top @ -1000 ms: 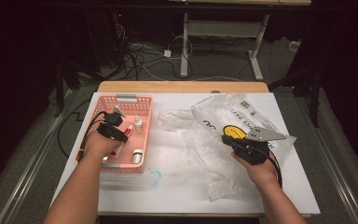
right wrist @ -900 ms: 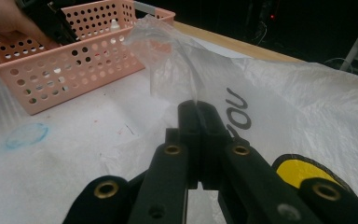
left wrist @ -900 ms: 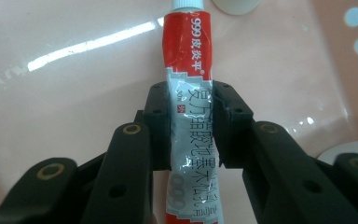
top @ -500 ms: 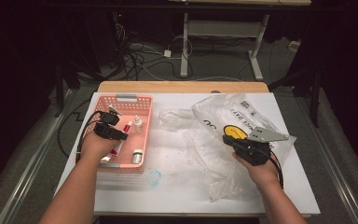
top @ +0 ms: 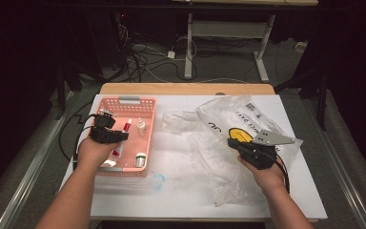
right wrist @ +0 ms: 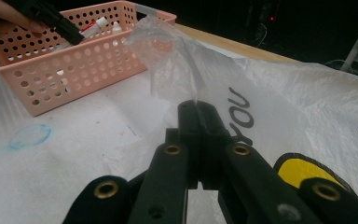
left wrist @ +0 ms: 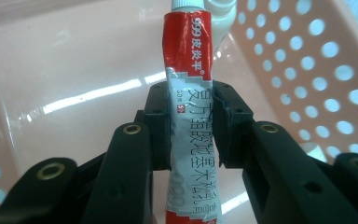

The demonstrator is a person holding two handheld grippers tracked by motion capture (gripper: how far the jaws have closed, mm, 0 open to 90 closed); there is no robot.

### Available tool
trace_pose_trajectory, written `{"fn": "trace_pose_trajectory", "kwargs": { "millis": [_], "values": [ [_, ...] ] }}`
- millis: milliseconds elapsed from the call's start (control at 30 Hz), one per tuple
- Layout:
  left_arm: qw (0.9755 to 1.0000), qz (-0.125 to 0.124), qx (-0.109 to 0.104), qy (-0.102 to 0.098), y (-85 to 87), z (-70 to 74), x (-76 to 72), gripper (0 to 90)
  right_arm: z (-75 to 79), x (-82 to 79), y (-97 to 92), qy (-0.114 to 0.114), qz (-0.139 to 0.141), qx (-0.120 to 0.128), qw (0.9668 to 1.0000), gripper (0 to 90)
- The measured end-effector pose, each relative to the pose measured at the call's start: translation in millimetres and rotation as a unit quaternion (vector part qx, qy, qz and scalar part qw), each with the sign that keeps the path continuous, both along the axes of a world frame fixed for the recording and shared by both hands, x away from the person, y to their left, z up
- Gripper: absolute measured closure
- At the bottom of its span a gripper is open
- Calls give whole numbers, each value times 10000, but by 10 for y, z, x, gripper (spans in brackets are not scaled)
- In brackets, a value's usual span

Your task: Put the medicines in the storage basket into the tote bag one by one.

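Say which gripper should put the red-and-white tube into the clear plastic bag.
Left: the left gripper already clamps the red-and-white tube over the pink basket; the right gripper pinches the clear plastic bag up.

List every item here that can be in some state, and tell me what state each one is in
left gripper: shut on the red tube.
red tube: capped, held over the basket floor.
right gripper: shut, pinching the plastic bag's edge.
plastic bag: crumpled, lying flat, edge lifted.
pink basket: upright on the table.
two small bottles: capped, in the basket.
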State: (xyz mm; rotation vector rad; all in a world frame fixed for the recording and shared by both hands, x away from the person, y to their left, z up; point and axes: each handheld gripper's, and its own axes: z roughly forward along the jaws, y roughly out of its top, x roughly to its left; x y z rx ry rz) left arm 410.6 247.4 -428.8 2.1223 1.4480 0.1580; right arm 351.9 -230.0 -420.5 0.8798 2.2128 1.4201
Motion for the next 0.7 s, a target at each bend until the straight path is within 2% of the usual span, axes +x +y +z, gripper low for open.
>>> {"fn": "trace_pose_trajectory", "kwargs": {
  "millis": [100,333,433,567,700],
  "values": [
    [9998,-7,-137,-165,-8,39,-44,689,-4,5,-1,2,-6,7,10000,900],
    [9986,-34,-183,-503,-25,117,-178,689,0,-2,2,-14,-1,-4,10000,900],
    [9975,-64,-322,-632,-15,157,-257,689,-2,0,4,-8,-2,0,10000,900],
    [9963,-134,-255,-811,-29,199,-358,689,-2,-2,5,-9,-6,-9,10000,900],
    [9958,-168,-263,-864,-24,183,-416,689,-3,-2,7,-13,1,-28,10000,900]
  ]
}}
